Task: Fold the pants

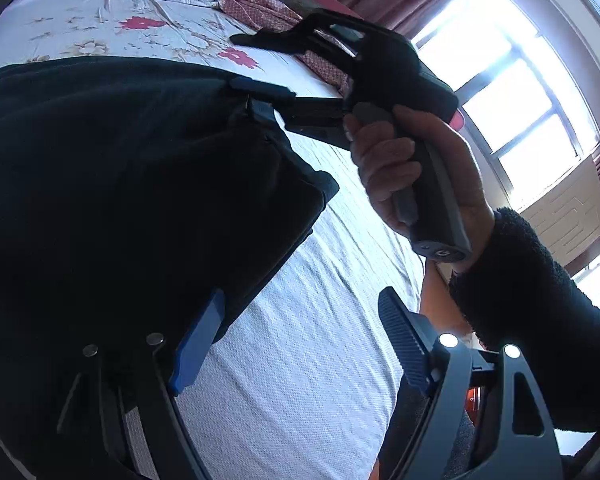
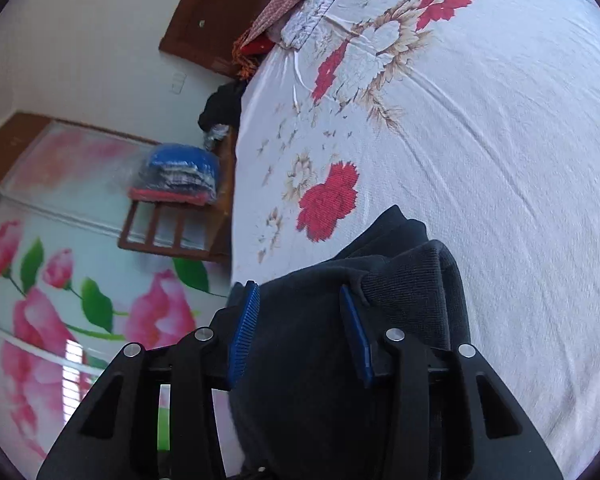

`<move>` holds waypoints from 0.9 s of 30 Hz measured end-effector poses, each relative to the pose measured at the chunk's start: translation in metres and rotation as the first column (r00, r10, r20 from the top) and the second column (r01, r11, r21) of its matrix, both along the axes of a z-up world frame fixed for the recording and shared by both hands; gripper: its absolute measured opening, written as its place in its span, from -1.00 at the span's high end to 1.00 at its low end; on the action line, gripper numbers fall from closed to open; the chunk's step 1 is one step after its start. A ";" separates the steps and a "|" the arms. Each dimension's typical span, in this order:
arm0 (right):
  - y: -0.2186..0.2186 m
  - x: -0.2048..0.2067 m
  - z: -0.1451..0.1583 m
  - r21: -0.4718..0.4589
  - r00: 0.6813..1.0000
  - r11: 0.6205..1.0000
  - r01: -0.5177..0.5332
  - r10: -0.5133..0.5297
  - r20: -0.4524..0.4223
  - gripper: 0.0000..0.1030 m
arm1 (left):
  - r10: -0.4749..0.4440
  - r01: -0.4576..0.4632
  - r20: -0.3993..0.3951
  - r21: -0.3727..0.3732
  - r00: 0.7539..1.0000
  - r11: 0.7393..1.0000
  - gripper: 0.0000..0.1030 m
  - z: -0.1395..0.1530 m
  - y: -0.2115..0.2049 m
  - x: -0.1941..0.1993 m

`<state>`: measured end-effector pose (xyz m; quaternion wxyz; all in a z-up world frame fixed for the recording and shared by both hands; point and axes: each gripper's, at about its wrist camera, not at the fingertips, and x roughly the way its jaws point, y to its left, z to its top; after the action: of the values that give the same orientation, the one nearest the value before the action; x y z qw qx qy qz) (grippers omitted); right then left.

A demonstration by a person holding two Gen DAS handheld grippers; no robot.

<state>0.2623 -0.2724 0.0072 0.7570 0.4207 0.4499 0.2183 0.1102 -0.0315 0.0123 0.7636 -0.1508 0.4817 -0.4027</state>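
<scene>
Bright window, floral bedsheet, perhaps a wardrobe door.

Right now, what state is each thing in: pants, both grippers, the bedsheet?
Pants: black, bunched in layers, held above the bed.
Right gripper: fingers part open with pants fabric between them.
Left gripper: wide open, cloth draped against one finger.
Bedsheet: spread flat, lightly creased.

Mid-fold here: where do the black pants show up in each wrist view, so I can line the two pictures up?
Left wrist view: the black pants fill the left half, draped over the bed, one edge pinched by the right gripper.
Right wrist view: the pants sit at bottom centre, bunched between the right gripper's blue pads.
Shared landmark: the red flower print on the white bedsheet, just beyond the pants.
</scene>
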 end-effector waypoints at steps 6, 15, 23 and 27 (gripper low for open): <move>-0.011 -0.087 0.038 -0.132 0.998 0.990 -0.042 0.047 0.037 0.04 | 0.063 -0.063 -0.003 0.048 0.998 0.997 -0.83 0.027 0.036 -0.039; 0.033 -0.203 0.010 -0.362 0.987 0.920 -0.153 0.123 -0.104 -0.46 | 0.259 -0.205 -0.086 0.401 0.962 0.893 -0.96 0.014 0.092 -0.114; 0.108 -0.236 0.017 -0.753 0.989 0.645 -0.132 0.135 -0.058 -0.46 | 0.447 -0.381 0.068 0.645 0.892 0.662 -0.96 0.033 0.086 -0.114; 0.122 -0.255 0.025 -0.849 0.995 0.529 -0.012 0.089 0.041 -0.46 | 0.496 -0.533 0.259 0.634 0.829 0.560 -0.96 0.067 0.080 -0.117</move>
<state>0.0077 -0.1506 0.0318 0.8765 -0.0212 0.4808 0.0113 -0.0069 0.0486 0.0790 0.8591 0.0173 0.5099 0.0400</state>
